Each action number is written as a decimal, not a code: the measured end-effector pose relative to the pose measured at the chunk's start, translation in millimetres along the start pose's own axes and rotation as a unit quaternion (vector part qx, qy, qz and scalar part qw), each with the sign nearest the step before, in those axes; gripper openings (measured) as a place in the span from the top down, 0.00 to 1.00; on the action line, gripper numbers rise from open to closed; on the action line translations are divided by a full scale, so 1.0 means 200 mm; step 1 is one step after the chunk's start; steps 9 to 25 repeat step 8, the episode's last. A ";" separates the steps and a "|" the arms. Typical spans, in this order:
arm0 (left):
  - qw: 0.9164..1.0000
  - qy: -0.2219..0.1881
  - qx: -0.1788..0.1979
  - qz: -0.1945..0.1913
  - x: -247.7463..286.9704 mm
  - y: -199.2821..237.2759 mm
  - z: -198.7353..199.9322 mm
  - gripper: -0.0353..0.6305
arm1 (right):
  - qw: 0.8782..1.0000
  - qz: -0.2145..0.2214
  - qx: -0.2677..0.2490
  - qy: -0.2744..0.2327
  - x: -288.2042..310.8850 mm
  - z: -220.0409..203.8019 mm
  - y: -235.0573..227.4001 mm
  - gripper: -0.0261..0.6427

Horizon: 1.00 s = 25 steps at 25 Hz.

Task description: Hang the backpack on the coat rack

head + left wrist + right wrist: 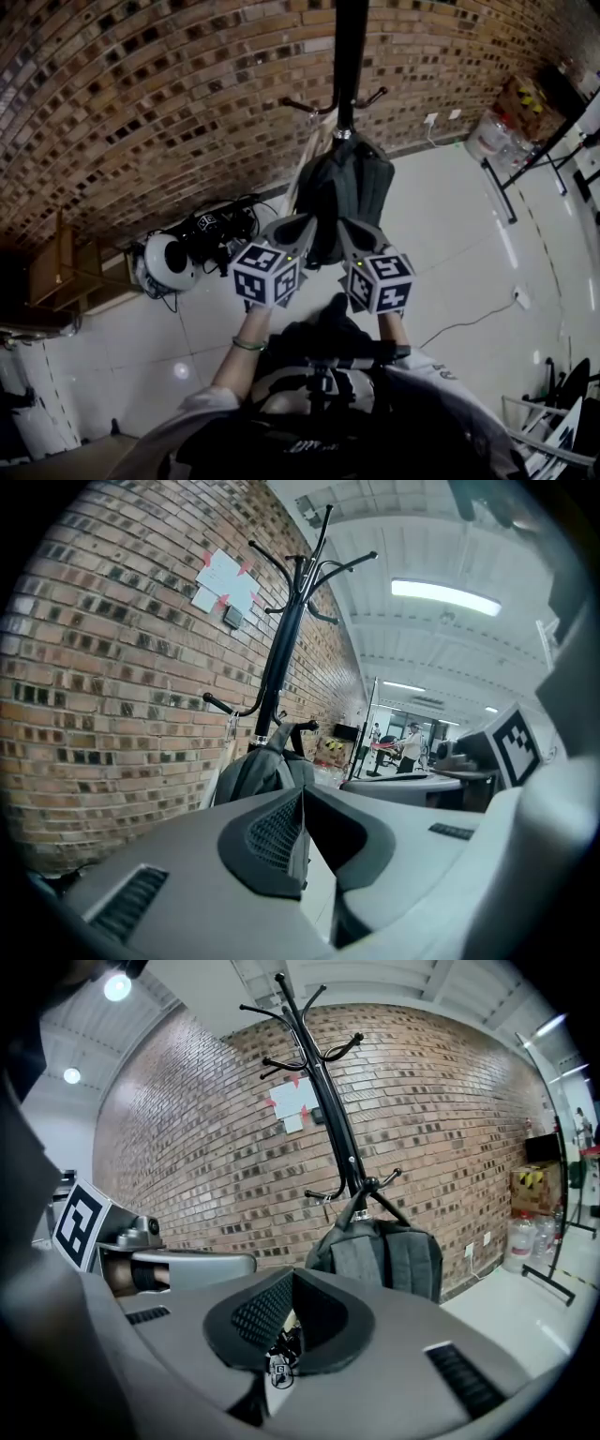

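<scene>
Backpack [352,192] hangs from a low hook of the coat rack [350,56], straight ahead of both sets of fingertips and apart from them.

Left gripper [298,228]: pads pressed together, nothing between. Right gripper [354,234]: tips closed on each other, also empty.

Handling, as judged:
- Soft grey fabric, sagging body, probably light to moderate in weight.
- It would fold and swing if pinched low.
- Best hold is the top loop [362,1206], the stiffest point and the one that bears on the hook.

Views:
- The right gripper view alone shows the loop over the hook and the straps facing out.
- The left gripper view catches only the bag's side, beyond its fingers.
- The head view alone shows both grippers side by side below the bag.
</scene>
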<state>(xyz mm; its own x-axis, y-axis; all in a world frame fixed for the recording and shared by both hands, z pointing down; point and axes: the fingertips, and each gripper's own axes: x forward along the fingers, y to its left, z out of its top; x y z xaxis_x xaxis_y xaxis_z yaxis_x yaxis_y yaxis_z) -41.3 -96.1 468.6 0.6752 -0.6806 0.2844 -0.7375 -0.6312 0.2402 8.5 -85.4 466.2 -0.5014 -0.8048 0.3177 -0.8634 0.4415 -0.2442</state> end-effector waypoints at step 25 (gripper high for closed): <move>1.000 -0.005 -0.006 0.004 -0.02 0.00 -0.01 0.94 | 1.000 0.001 -0.005 0.002 -0.03 -0.03 0.02 0.95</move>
